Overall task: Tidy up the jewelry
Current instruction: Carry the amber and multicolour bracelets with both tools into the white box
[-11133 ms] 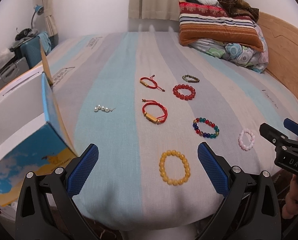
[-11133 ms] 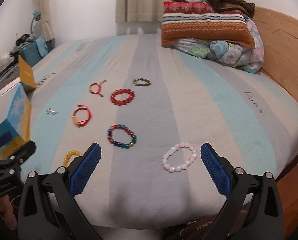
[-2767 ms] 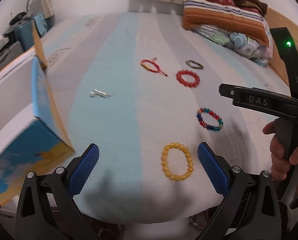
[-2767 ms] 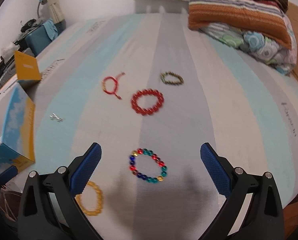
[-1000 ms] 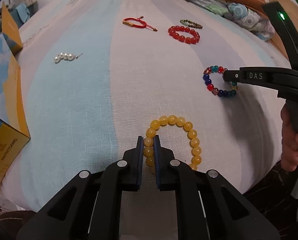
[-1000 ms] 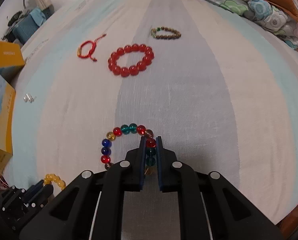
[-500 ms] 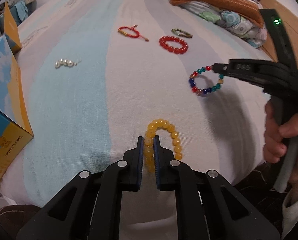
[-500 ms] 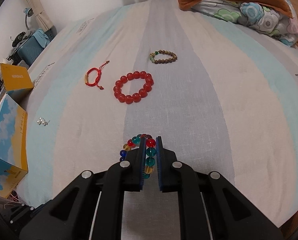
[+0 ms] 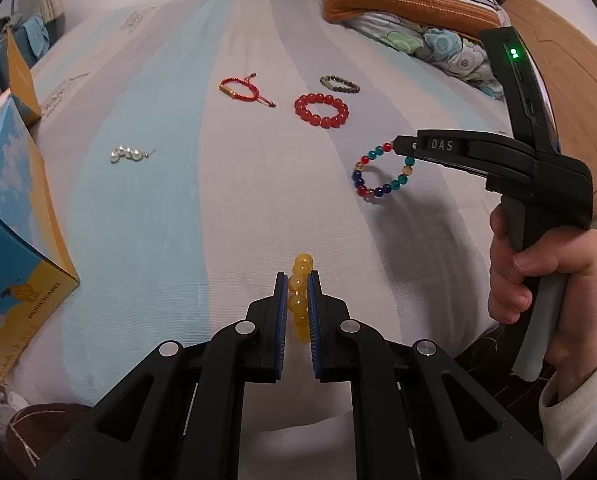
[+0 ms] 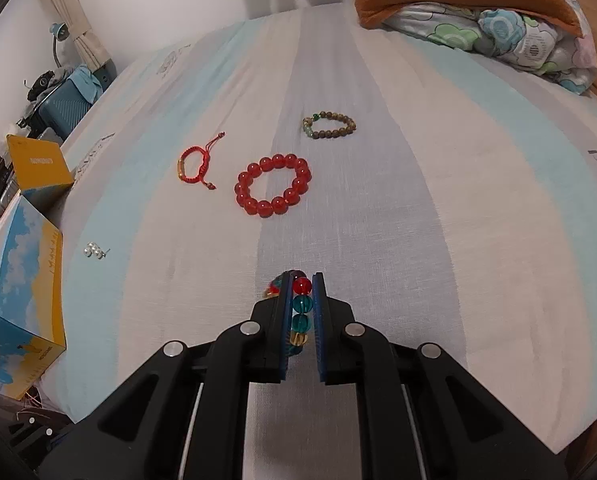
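Left tongs [image 9: 297, 300] clenched on yellow bracelet [image 9: 299, 294], right tongs [image 10: 301, 312] on multicolour bracelet [image 9: 380, 176]; both hang clear of the bed [image 9: 218, 200], each pinched by one side, presumably for carrying to the box [image 9: 14, 216].

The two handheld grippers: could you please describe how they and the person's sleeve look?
Each gripper, left and right, has matte black angular arms, silver pivot bolts and blue ribbed pads. The right one, side-on, bears white "DAS" lettering, a green light and a grey trigger; the sleeve is cream.

Black claw [image 9: 298, 280]; blue pads [image 9: 313, 312]; cream sleeve [image 9: 578, 412]
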